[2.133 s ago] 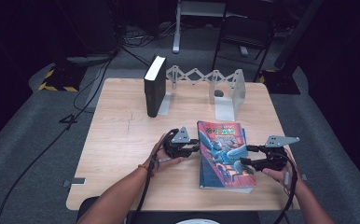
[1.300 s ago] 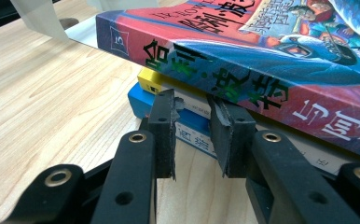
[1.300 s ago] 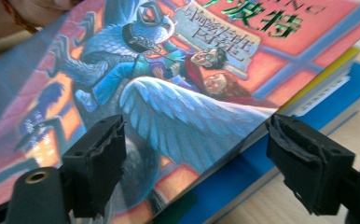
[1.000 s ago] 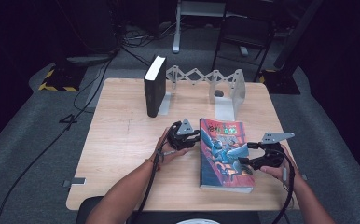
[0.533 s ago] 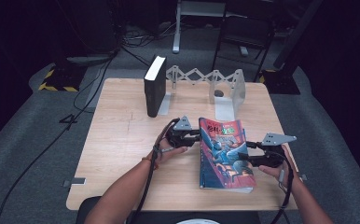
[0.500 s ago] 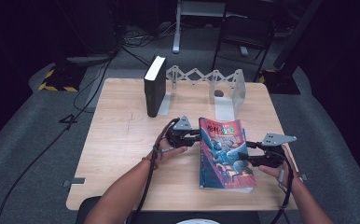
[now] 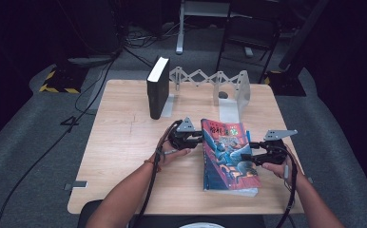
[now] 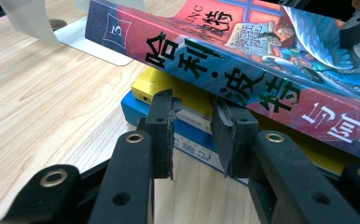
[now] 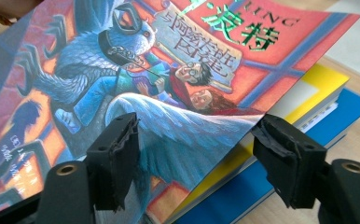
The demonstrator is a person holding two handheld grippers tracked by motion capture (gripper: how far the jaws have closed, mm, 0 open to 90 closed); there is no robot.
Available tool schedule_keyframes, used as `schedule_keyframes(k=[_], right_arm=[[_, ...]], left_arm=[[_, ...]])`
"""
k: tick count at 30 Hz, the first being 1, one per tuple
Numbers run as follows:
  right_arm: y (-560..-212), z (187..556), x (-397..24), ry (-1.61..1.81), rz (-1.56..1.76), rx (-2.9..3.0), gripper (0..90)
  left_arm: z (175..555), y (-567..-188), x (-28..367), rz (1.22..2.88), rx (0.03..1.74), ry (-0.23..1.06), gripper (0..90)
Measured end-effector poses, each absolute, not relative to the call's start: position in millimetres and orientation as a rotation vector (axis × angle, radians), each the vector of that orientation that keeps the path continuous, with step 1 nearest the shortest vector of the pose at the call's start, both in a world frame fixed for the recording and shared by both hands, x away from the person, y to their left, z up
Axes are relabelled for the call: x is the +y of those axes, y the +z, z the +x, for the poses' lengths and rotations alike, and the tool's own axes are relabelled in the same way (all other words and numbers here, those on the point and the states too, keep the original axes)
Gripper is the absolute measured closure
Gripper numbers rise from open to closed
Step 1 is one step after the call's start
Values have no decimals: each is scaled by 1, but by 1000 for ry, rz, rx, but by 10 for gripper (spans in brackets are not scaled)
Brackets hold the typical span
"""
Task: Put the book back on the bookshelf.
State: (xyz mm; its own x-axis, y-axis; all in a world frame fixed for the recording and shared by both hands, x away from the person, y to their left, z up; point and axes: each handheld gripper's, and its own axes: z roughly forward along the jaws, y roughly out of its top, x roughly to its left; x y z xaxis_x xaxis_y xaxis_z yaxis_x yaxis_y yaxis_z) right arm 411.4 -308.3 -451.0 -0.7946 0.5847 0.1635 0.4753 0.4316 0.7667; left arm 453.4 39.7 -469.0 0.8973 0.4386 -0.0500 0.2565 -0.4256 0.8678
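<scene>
pale wood-grain table (image 7: 124, 156) bears a glossy paperback (image 7: 226, 154) (spine raised, rectangular).

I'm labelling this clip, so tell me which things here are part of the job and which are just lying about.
In the job:
- colourful book, top of the stack
- yellow book beneath it
- blue book at the bottom
- left claw
- right claw

Lying about:
- black book, upright
- metal bookend rack

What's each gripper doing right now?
Left gripper: jaws slightly apart under the red book's spine, gripping nothing.
Right gripper: open over the red book's cover, just been opening.
</scene>
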Motion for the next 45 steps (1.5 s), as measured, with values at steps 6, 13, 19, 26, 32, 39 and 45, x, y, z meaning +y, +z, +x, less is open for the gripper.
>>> schedule_keyframes(k=[6,13,19,26,32,39,45], right_arm=[[-452,416,-308,1306,941,2618,219],[-453,419,-306,1283,926,2676,155],[-446,409,-305,1259,833,2570,413],[-441,400,-304,1259,754,2460,656],[-434,390,-306,1314,663,2371,819],[-424,384,-310,1365,629,2272,868],[-422,379,-310,1378,580,2243,869]], left_arm=[[454,-469,40,2038,502,225,682],[452,-469,38,2046,505,241,682],[451,-468,35,2055,506,247,682],[451,-468,35,2064,517,240,682],[454,-469,36,2069,532,221,676],[457,-465,37,2041,544,176,676],[462,-464,40,2017,576,160,677]])
